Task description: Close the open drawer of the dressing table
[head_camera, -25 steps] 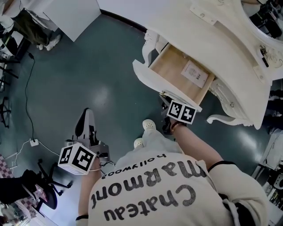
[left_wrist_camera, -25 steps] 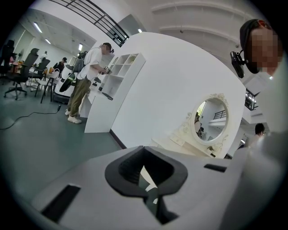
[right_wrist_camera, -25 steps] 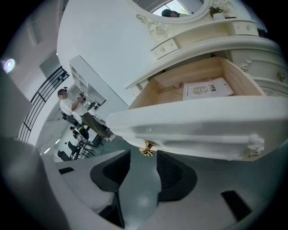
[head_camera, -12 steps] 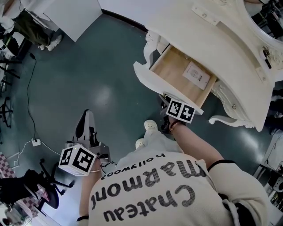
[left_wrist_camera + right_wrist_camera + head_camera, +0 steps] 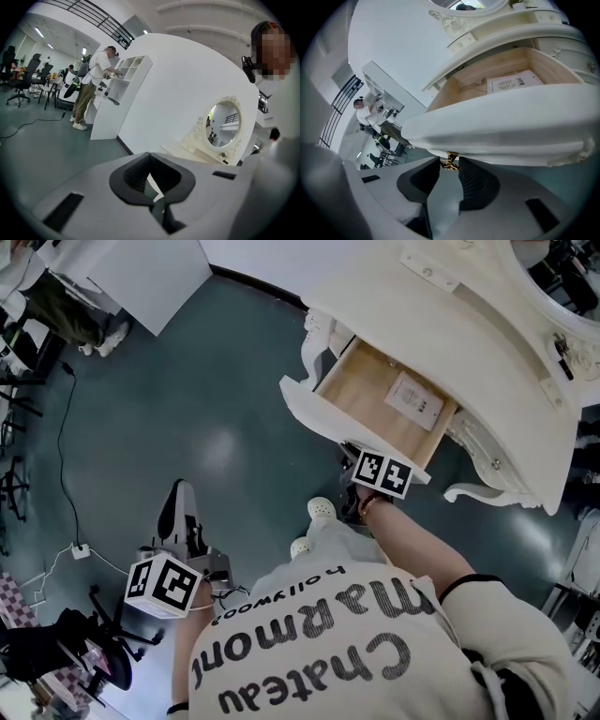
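Observation:
The cream dressing table (image 5: 487, 343) has its wooden drawer (image 5: 375, 390) pulled out, with a white booklet (image 5: 415, 401) lying inside. My right gripper (image 5: 356, 454) reaches under the drawer's curved front panel (image 5: 501, 136). Its jaws are closing around the small gold handle (image 5: 450, 162), which hangs between the two dark pads (image 5: 473, 180); a little gap still shows beside the handle. My left gripper (image 5: 178, 502) is held low over the floor, far from the table. In the left gripper view its pads (image 5: 136, 180) meet with nothing between them.
A carved table leg (image 5: 473, 493) curls out right of the drawer. A black cable (image 5: 58, 437) runs across the grey-green floor at left, and an office chair (image 5: 89, 652) stands at lower left. A person (image 5: 93, 79) works at a white shelf unit (image 5: 119, 93) farther back.
The right gripper stays at the drawer front and the drawer has not moved. Only the view has shifted slightly; the left gripper sits a little lower in the picture.

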`<state>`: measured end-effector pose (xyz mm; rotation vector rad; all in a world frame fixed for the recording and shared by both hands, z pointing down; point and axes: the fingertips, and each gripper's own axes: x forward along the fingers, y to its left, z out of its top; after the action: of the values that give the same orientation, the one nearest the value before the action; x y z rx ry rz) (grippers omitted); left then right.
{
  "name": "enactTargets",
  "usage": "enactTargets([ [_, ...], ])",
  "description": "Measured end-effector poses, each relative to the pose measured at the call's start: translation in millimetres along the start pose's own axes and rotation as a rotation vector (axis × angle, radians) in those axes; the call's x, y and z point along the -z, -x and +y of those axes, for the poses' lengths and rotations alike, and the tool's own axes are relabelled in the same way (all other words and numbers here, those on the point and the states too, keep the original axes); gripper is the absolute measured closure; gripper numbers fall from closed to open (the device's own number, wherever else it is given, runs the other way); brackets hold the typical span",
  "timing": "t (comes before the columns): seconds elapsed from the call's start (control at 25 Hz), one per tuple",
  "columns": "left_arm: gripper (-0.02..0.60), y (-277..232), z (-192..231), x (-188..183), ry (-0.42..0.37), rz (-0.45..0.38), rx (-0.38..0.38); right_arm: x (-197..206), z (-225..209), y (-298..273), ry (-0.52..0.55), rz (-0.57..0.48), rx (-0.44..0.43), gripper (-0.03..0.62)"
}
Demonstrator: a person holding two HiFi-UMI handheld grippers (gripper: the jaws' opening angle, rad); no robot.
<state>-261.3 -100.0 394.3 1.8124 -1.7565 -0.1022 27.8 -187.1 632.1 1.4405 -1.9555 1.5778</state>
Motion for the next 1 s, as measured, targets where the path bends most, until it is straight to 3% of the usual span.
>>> enactTargets([
  [0.52,0.574,-7,-5,0,0.006,0.002,0.018,-3,1,0,0.107,0.036,0.014,0.450],
  [1.0,0.574,-9,-5,-3,0.005,-0.004,0.016,-12,-4,0,0.109,0.030,0.030,0.450],
])
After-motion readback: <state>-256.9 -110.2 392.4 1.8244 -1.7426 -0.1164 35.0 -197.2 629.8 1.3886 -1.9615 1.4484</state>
